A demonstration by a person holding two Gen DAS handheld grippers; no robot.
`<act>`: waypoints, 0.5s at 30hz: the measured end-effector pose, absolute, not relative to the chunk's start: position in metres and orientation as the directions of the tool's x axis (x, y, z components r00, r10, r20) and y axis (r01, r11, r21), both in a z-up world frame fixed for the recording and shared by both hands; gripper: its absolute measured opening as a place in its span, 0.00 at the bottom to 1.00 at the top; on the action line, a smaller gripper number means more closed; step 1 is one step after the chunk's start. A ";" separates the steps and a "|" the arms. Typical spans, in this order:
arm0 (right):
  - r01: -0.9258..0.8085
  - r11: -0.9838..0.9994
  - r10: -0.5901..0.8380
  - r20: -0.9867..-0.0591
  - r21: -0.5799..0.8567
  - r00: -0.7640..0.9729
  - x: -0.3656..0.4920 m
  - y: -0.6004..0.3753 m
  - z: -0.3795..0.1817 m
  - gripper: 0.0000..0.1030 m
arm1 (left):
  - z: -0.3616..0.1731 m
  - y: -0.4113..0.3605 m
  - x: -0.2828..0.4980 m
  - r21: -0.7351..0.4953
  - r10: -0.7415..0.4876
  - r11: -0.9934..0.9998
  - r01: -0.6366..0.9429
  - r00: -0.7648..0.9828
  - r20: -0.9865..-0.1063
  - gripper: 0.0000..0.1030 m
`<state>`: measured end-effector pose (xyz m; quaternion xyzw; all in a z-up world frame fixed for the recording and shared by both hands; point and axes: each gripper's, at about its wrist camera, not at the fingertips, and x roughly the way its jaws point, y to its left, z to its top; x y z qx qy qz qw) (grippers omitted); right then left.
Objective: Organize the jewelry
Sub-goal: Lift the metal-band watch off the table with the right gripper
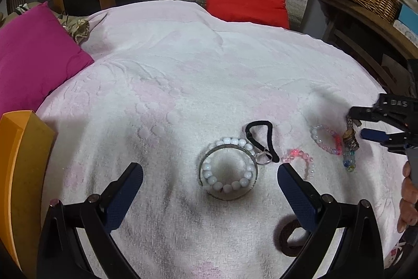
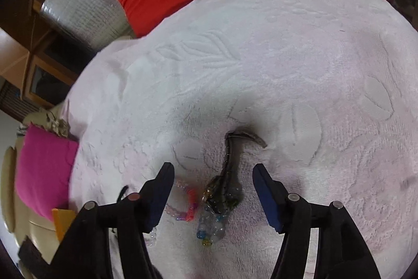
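Watch (image 2: 222, 182) lies on towel (image 2: 287, 56) between spread fingers of right gripper (image 2: 213, 171); left gripper (image 1: 210, 174) released.

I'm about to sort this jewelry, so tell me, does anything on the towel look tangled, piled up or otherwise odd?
Yes. The white bead bracelet lies overlapping the silver bangle instead of apart from it. The wristwatch sprawls across the multicolored bead bracelet, one strap kinked. Nothing looks broken.
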<state>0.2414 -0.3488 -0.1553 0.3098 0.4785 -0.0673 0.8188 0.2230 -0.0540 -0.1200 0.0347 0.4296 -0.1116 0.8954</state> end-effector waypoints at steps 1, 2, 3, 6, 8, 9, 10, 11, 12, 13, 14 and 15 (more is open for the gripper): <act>0.411 0.803 0.193 -0.840 0.432 0.507 0.245 -0.346 -0.162 0.37 | -0.121 -0.056 0.223 -0.025 -0.165 0.972 0.232 0.607 -0.777 0.99; 0.412 0.824 0.168 -0.862 0.390 0.479 0.249 -0.341 -0.167 0.32 | -0.121 -0.057 0.223 -0.021 -0.163 0.972 0.234 0.607 -0.778 0.99; 0.401 0.838 0.149 -0.861 0.371 0.486 0.249 -0.339 -0.166 0.31 | -0.122 -0.059 0.224 -0.017 -0.165 0.970 0.242 0.606 -0.778 0.99; 0.399 0.843 0.129 -0.855 0.362 0.502 0.246 -0.341 -0.163 0.17 | -0.124 -0.069 0.228 0.007 -0.170 0.961 0.278 0.607 -0.776 0.99; 0.419 0.815 0.137 -0.836 0.400 0.531 0.240 -0.351 -0.161 0.14 | -0.126 -0.074 0.230 0.024 -0.174 0.952 0.306 0.602 -0.780 0.99; 0.430 0.810 0.120 -0.831 0.398 0.543 0.237 -0.356 -0.159 0.14 | -0.127 -0.077 0.232 0.022 -0.184 0.947 0.322 0.596 -0.782 0.99; 0.437 0.806 0.105 -0.823 0.399 0.558 0.233 -0.361 -0.156 0.14 | -0.128 -0.079 0.234 0.017 -0.200 0.940 0.340 0.591 -0.782 0.99; 0.443 0.797 0.103 -0.814 0.412 0.571 0.230 -0.368 -0.153 0.14 | -0.128 -0.081 0.235 0.018 -0.206 0.936 0.351 0.590 -0.781 0.99; 0.445 0.785 0.111 -0.804 0.432 0.584 0.227 -0.374 -0.152 0.14 | -0.129 -0.084 0.237 0.024 -0.211 0.931 0.365 0.590 -0.780 0.99; 0.443 0.768 0.129 -0.790 0.462 0.600 0.225 -0.381 -0.151 0.14 | -0.129 -0.085 0.238 0.024 -0.216 0.928 0.372 0.588 -0.779 0.99; 0.434 0.751 0.154 -0.771 0.498 0.618 0.222 -0.389 -0.150 0.14 | -0.129 -0.086 0.240 0.016 -0.226 0.926 0.378 0.585 -0.779 0.99; 0.427 0.739 0.168 -0.757 0.521 0.632 0.220 -0.393 -0.148 0.14 | -0.128 -0.087 0.241 0.010 -0.232 0.925 0.381 0.584 -0.778 0.99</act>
